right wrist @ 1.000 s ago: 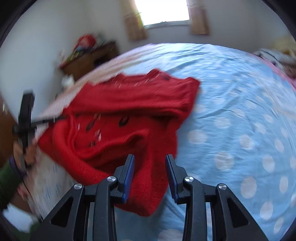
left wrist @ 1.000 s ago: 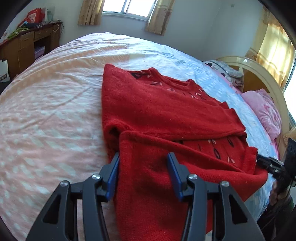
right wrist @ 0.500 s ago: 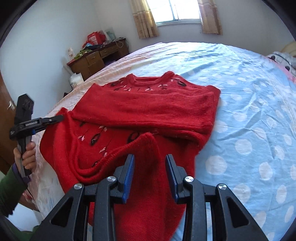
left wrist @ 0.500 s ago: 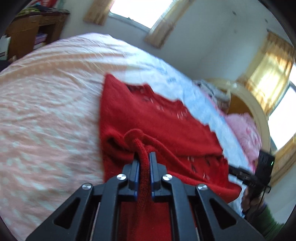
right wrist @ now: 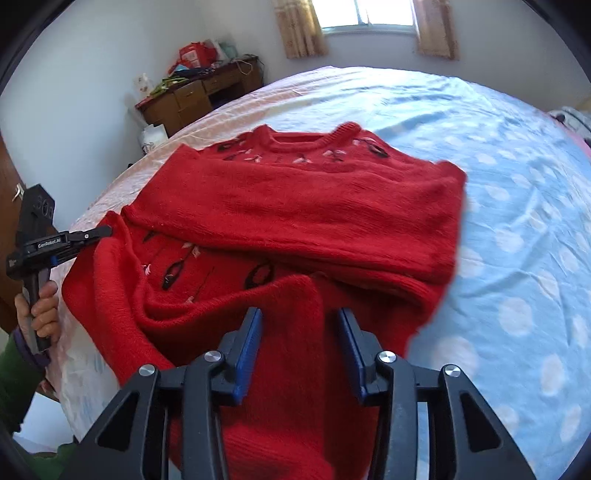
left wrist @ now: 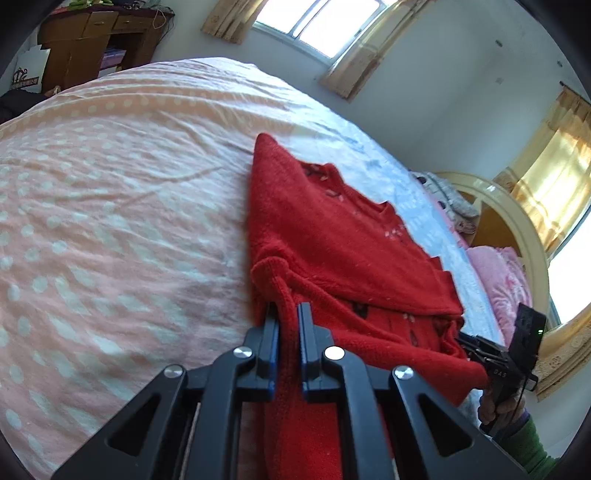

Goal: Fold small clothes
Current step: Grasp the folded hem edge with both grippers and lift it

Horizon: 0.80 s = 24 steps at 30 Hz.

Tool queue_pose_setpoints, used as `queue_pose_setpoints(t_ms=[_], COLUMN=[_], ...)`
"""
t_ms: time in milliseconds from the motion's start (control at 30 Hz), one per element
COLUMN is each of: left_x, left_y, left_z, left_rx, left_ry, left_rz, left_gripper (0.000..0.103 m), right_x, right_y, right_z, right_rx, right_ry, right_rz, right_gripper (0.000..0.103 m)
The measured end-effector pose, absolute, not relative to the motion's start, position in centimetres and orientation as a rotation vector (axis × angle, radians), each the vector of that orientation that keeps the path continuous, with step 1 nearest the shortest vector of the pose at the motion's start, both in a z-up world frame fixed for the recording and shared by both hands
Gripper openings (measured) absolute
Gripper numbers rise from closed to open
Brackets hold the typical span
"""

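While one sweater lies, two claws

You worked in a home bedroom.
A bed with a dotted sheet filled it, beside a desk, curtained window and headboard.

Red sweater, black-and-pink motifs; bedsheet blue and pink, white dots.

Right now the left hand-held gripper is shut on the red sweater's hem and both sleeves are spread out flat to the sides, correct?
Not quite. The left hand-held gripper is shut on the red sweater, but the right wrist view shows a sleeve folded across the chest, not spread out.
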<state>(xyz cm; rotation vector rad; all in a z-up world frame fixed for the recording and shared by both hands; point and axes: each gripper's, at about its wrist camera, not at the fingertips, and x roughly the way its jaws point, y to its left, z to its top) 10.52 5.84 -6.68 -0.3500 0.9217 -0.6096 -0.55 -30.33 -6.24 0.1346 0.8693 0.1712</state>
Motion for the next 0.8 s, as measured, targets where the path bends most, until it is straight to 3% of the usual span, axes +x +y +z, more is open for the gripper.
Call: queue_pose_setpoints(t_ms=[33,100,233,500,800], left_x=[10.5,10.4,9.7,9.8,15.2], left_y=[5.8,5.5,5.2,5.3,2.7], left_z=[-6.7,-6.5,-5.9,-1.5,0.7], left_rx=[-0.341,-0.309,-0.249,-0.232,-0.226], left_ry=[0.926,0.922,0.891,0.807,0.806], left_rz=[-0.608,-0.604,-0.579,-0.543,-0.491], left_gripper=[0.010,0.010,0.009,0.006,0.006], right_x=[-0.7,-1.2,-3.0,-6.0,-1.1], right_y=[-29.9,-29.1,-28.7,-31.0,-32.5], right_z=[-6.2,-6.2,-4.9,2.8,5.2], right_rx=[0.130,0.076,0.052,0.152,0.110], right_ry=[0.857,0.858,0.824,0.588,0.544], right_rz=[0.191,0.163,0.116,0.031,-0.122], right_gripper=[0.043,0.009,0.006,0.006,0.006])
